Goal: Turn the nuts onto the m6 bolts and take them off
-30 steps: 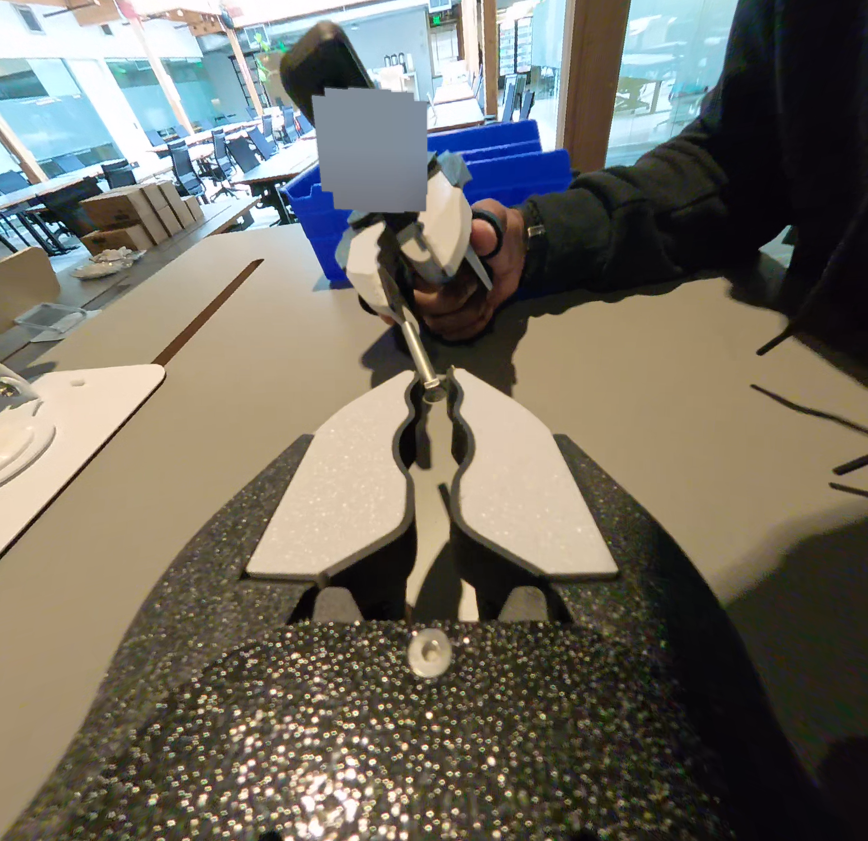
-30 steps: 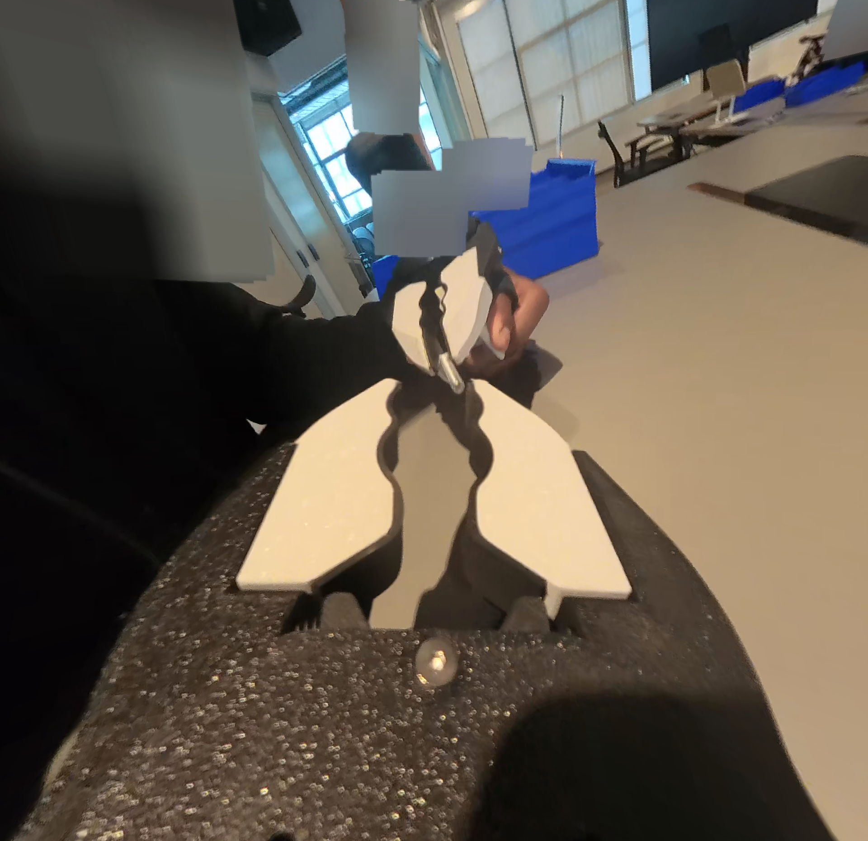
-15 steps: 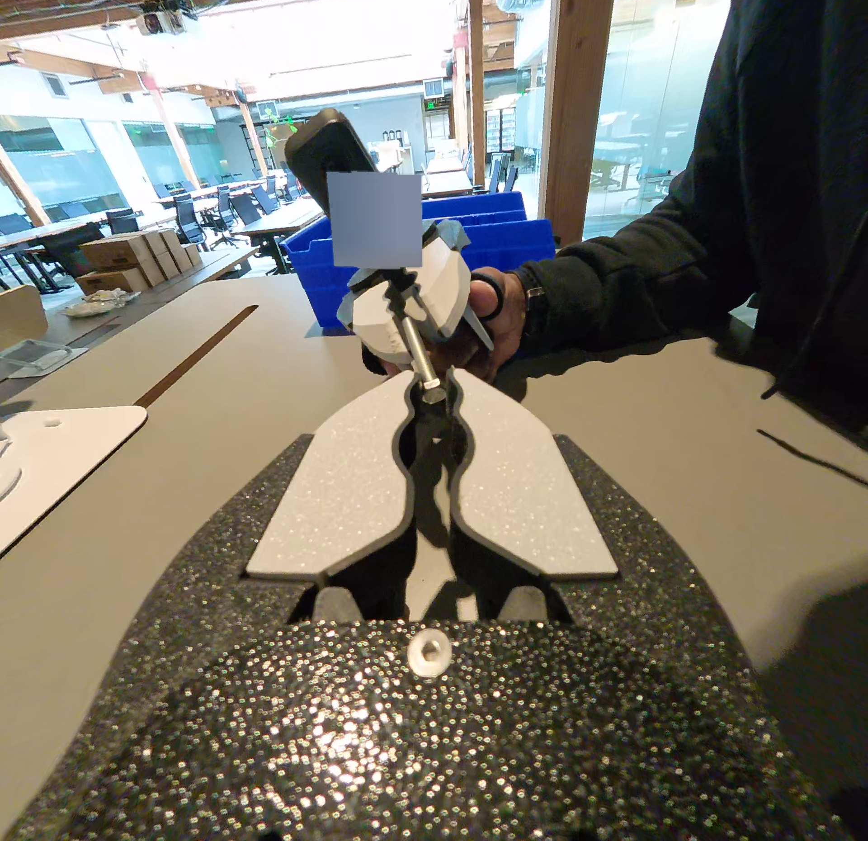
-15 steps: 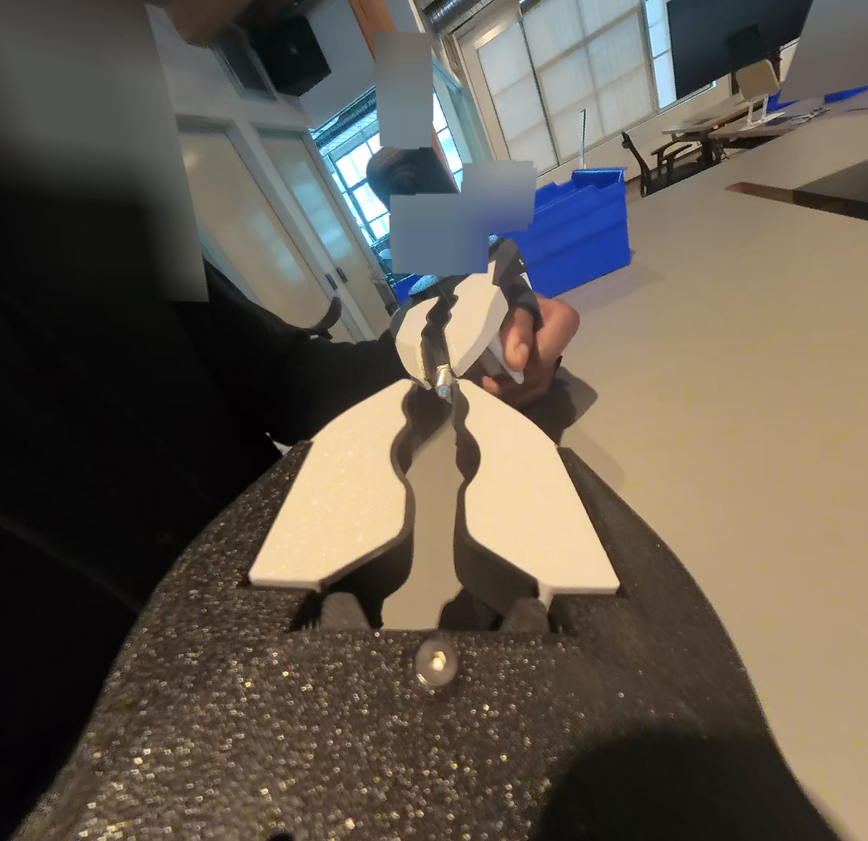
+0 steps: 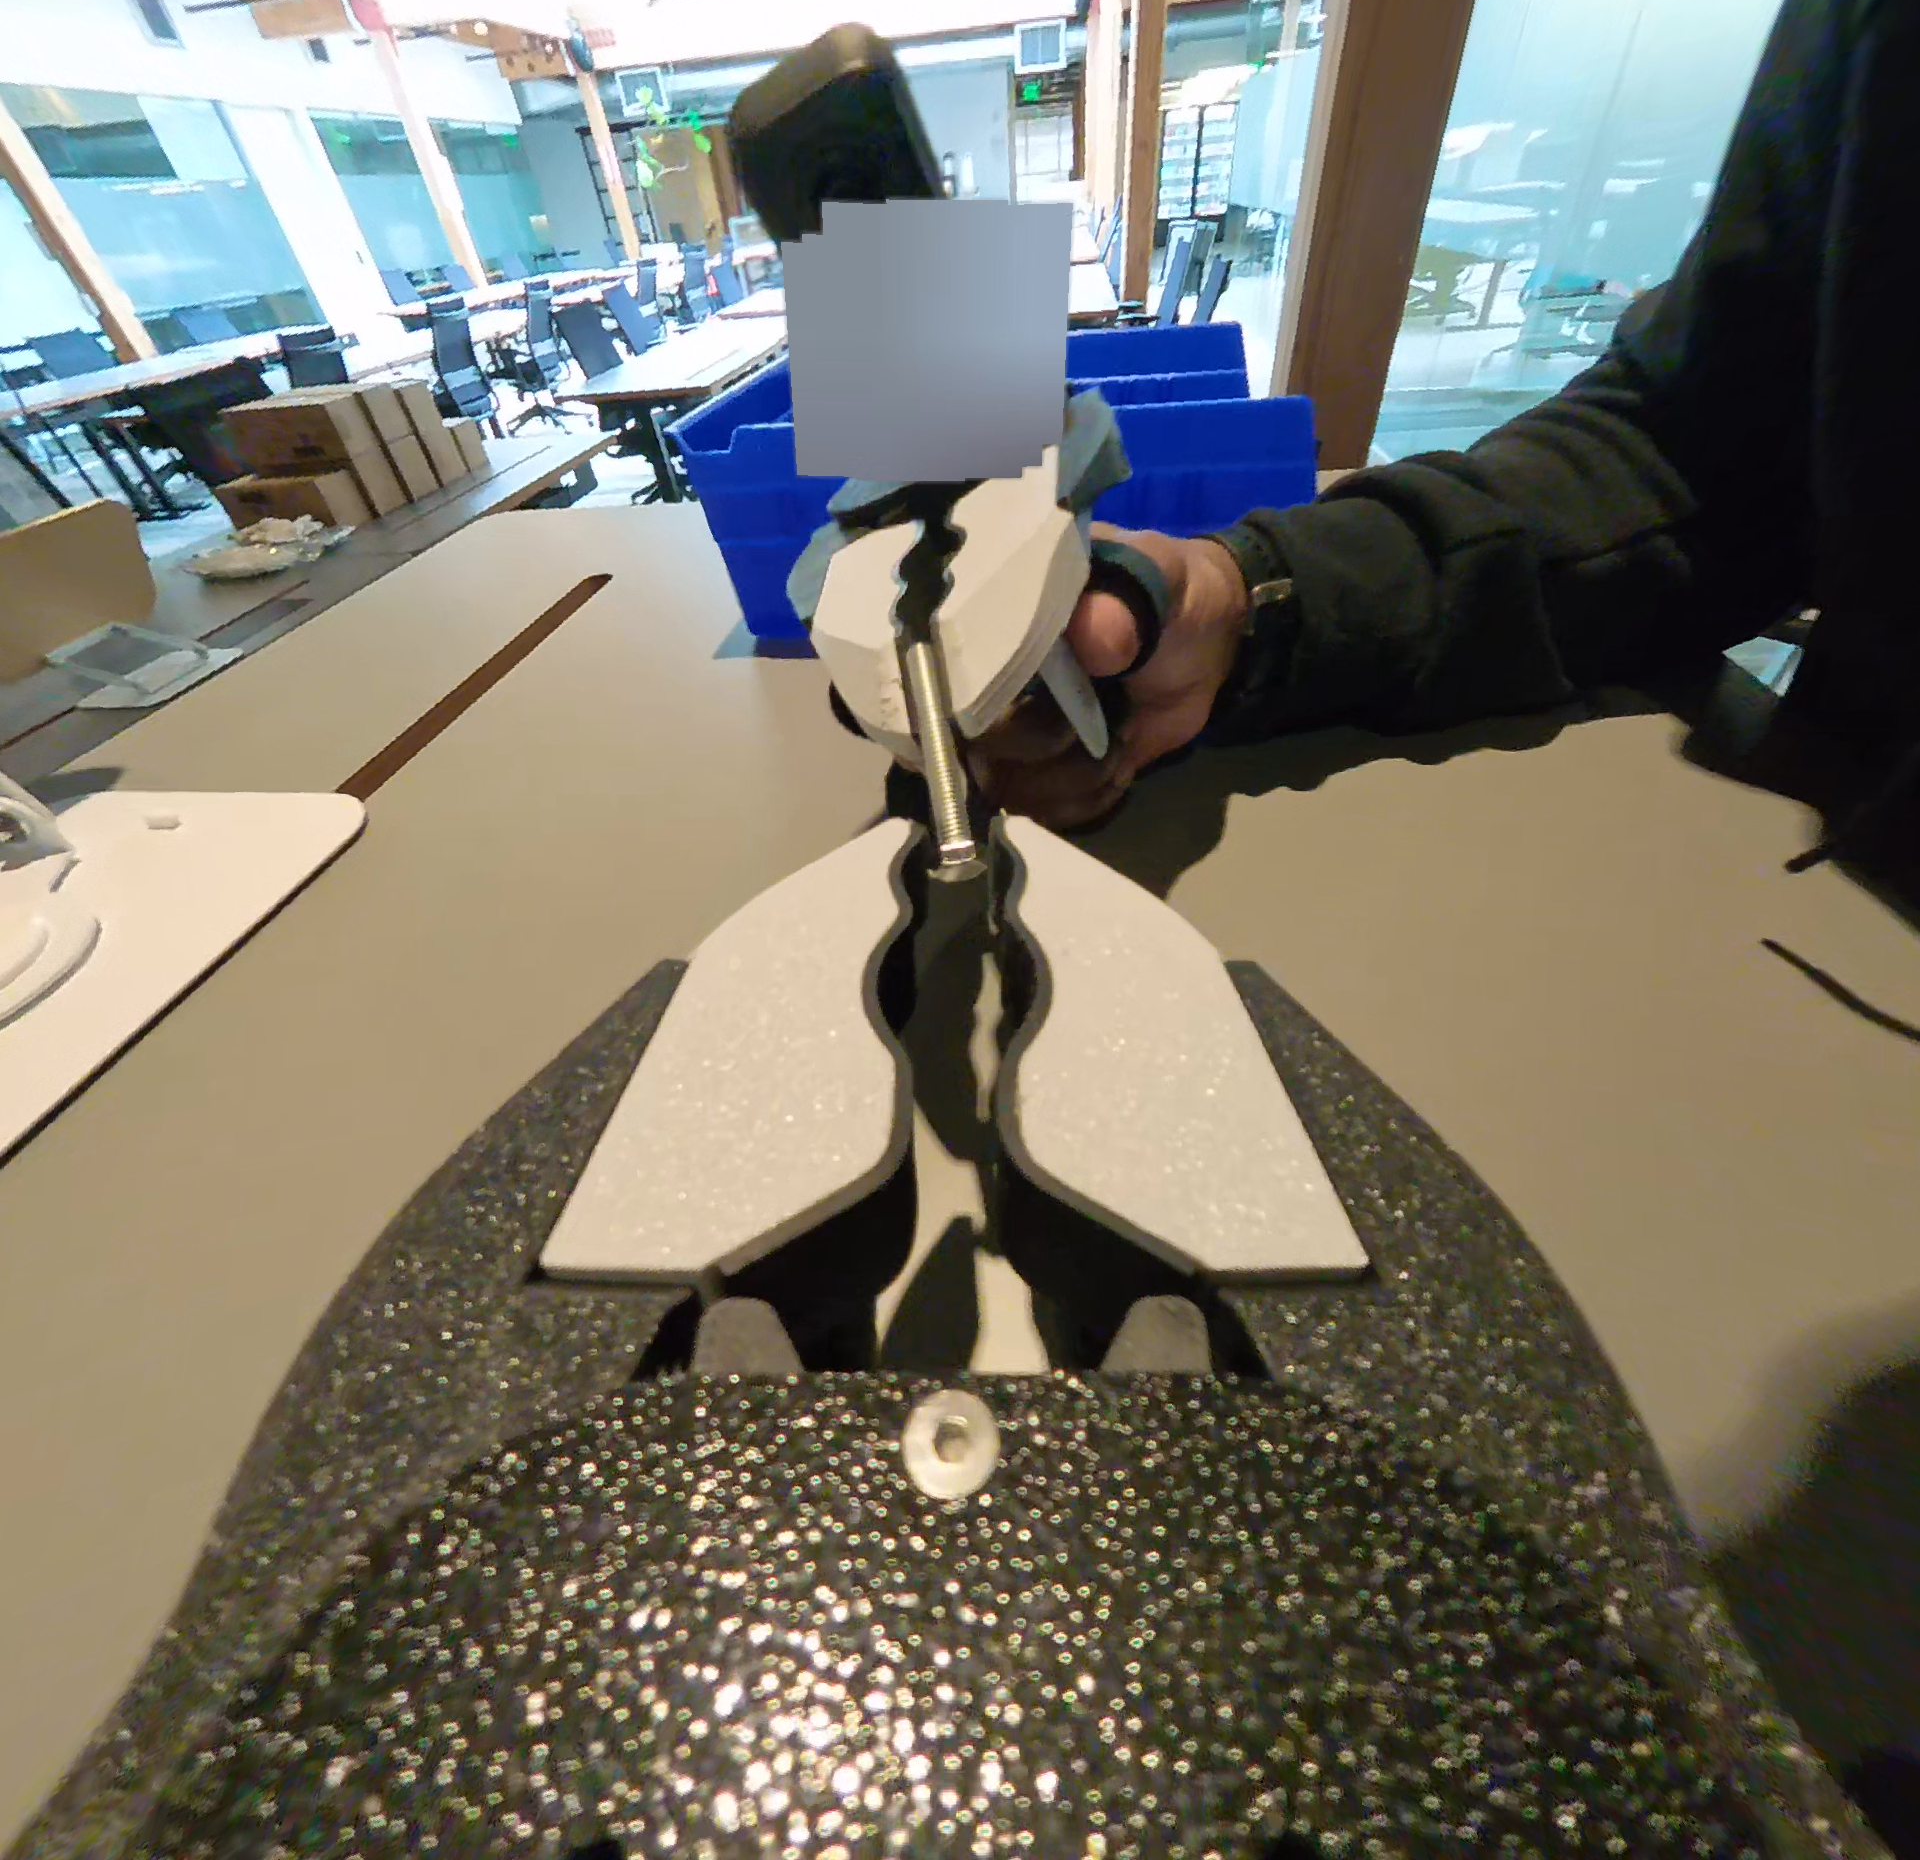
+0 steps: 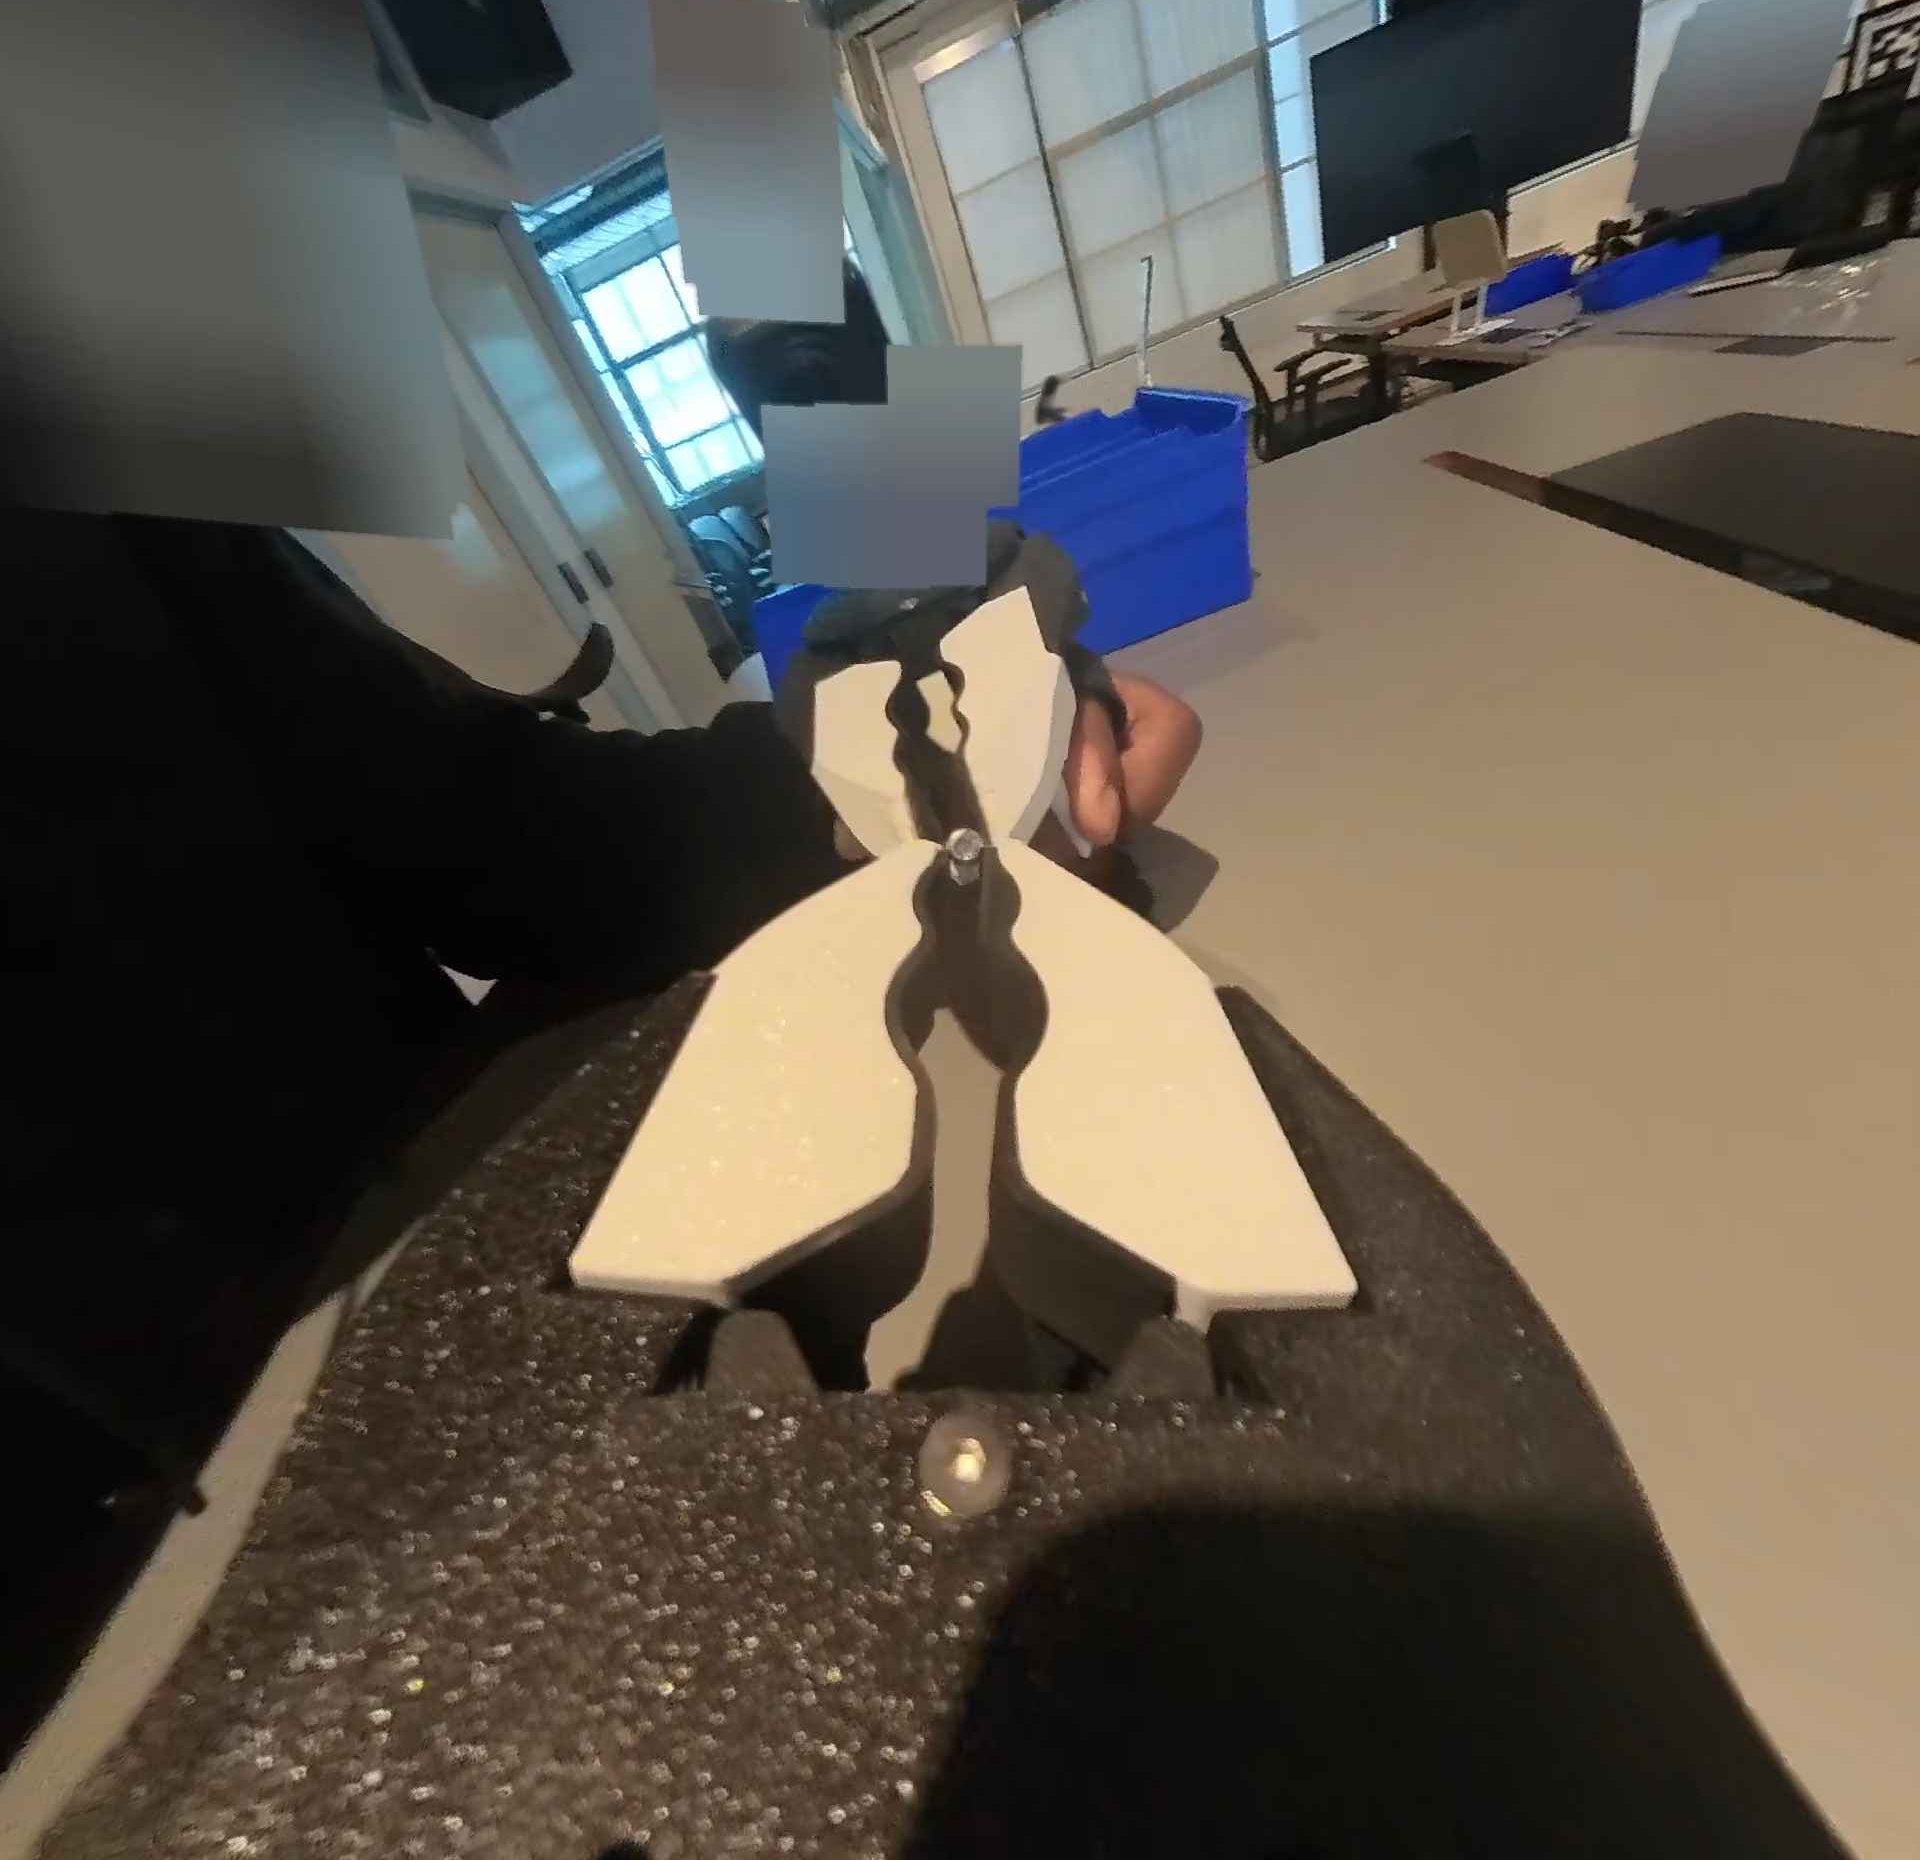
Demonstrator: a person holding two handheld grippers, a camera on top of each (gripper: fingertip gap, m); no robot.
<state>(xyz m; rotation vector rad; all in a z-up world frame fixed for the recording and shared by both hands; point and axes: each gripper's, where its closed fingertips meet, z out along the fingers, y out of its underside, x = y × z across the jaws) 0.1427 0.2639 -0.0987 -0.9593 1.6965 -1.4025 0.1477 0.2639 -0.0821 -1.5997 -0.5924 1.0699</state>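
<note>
Bolt (image 5: 935, 740) in right gripper (image 5: 925, 657); nut (image 5: 958, 860) (bolt's end) pinched by left gripper (image 5: 956, 854).

Bolt (image 5: 935, 740) now steeper, both claws raised versus earlier.

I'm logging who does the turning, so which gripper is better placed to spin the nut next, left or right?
Left, probably. The left gripper is closed on the nut at the bolt's free end, while the right gripper clamps the shank and can hold it steady.
</note>
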